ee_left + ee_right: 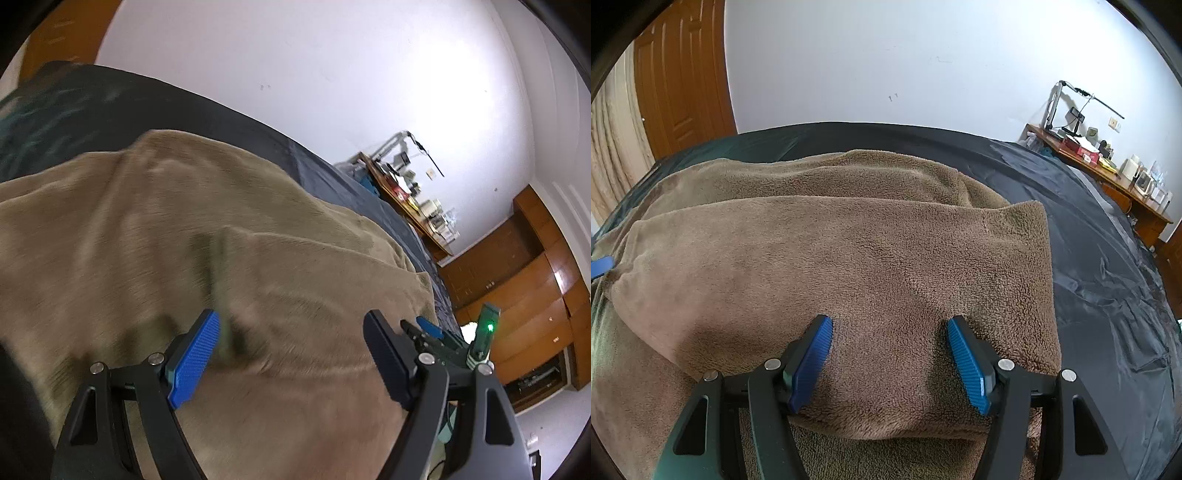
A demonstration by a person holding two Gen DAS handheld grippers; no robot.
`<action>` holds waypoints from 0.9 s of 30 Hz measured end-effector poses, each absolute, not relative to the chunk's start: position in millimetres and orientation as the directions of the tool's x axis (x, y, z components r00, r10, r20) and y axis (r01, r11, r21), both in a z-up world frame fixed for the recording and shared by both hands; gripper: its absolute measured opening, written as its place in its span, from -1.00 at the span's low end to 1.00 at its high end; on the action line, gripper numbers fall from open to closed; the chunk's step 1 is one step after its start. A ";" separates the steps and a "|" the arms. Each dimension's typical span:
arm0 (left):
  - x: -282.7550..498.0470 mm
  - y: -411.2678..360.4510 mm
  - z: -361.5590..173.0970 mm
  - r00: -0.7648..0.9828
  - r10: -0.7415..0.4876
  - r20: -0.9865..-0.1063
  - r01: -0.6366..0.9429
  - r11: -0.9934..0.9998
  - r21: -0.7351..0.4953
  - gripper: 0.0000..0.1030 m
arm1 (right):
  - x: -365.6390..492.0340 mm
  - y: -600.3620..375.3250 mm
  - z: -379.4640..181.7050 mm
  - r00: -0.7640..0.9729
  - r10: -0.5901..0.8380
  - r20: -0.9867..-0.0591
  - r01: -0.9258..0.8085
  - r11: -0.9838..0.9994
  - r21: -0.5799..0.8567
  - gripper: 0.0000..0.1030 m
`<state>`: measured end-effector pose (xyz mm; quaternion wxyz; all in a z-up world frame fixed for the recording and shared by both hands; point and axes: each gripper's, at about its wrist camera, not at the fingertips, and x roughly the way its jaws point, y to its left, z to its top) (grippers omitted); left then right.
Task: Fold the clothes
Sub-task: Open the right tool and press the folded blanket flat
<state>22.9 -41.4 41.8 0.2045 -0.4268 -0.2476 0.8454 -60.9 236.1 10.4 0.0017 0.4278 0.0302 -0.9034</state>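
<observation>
presently: two grippers over a brown fleece garment on a dark bedsheet.
right gripper point(889, 354): jaws spread, released, blue pads point(967, 363) hovering over the near fold, nothing pinched. left gripper point(291, 354): jaws wide, released, above the same cloth, view blurred. brown fleece garment point(849, 258): plush, folded once, upper layer lying across the lower, right edge straight with a squared corner, near edge rounded. dark bedsheet point(1108, 266): wrinkled, bare to the right of the cloth, giving free room there. wooden desk point(1108, 166): cluttered, well apart against the white wall point(886, 55).
</observation>
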 end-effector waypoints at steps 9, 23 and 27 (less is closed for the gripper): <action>118.3 -148.3 44.4 -0.636 0.374 -0.675 0.077 -0.840 -0.537 0.61 | -61.2 241.6 10.8 -0.635 -0.021 -0.772 0.037 -0.999 -0.003 0.36; 232.2 -267.3 45.9 -0.651 0.066 -0.756 0.435 -0.784 -0.443 0.61 | -62.6 243.6 11.0 -0.633 -0.082 -0.770 0.066 -0.997 0.052 0.55; 262.7 -283.5 42.2 -0.645 0.047 -0.762 0.488 -0.742 -0.459 0.61 | -62.1 245.4 11.2 -0.634 -0.084 -0.769 0.067 -0.996 0.053 0.55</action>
